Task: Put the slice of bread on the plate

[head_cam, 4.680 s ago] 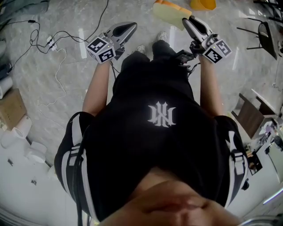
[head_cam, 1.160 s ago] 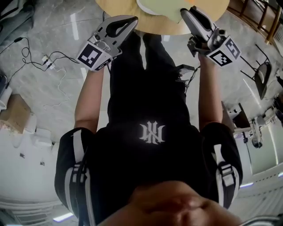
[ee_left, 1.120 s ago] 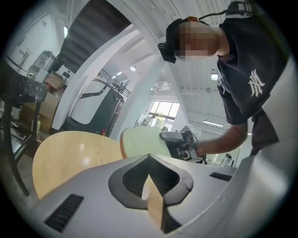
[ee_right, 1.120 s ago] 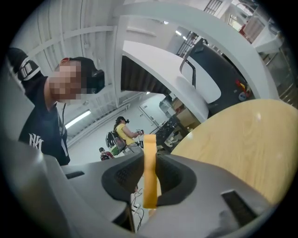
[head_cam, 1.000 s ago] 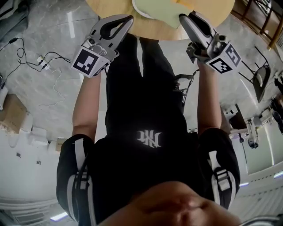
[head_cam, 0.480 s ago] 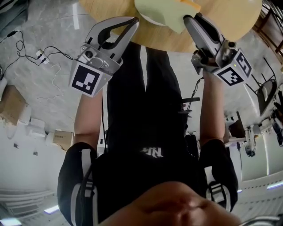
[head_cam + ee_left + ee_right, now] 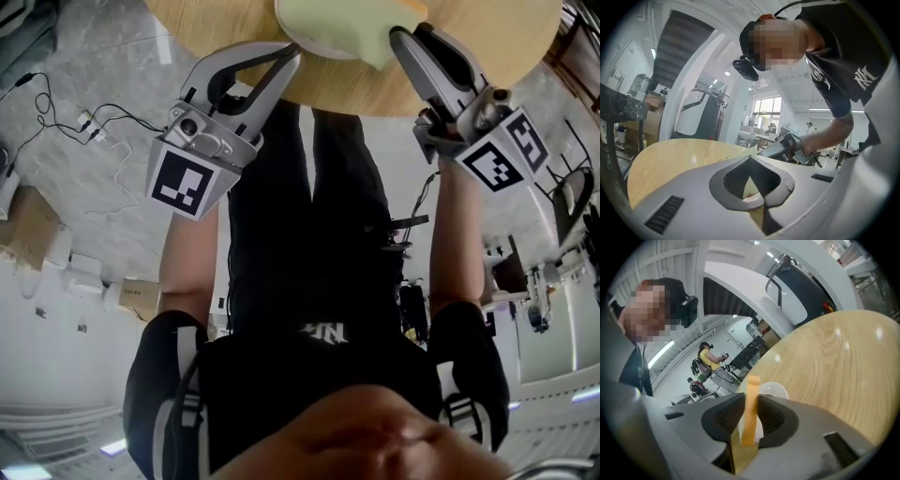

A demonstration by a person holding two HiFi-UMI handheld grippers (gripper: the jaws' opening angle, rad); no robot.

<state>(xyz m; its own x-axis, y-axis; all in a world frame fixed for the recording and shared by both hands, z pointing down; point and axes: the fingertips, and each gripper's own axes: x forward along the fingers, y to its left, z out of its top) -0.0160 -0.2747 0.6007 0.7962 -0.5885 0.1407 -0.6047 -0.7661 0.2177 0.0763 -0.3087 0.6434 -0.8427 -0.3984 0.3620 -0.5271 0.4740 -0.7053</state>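
The slice of bread (image 7: 347,23), pale with an orange crust, hangs over the white plate (image 7: 292,33) near the edge of the round wooden table (image 7: 469,56). My right gripper (image 7: 405,37) holds it upright; its jaws are opening, with both pads still touching the slice. In the right gripper view the slice (image 7: 751,408) stands edge-on between the jaws of the right gripper (image 7: 751,397), with the plate (image 7: 774,390) just behind. My left gripper (image 7: 292,52) is shut and empty at the table edge left of the plate. The left gripper view shows the left gripper's (image 7: 750,158) tips meeting over the table (image 7: 670,159).
Cables (image 7: 84,122) and cardboard boxes (image 7: 28,234) lie on the marble floor at the left. A dark chair (image 7: 572,202) stands at the right. A person in yellow (image 7: 705,357) is far behind the table (image 7: 834,366).
Both grippers have sunk toward the table, the right one more. The table, the plate and the slice now fill more of the top of the head view.
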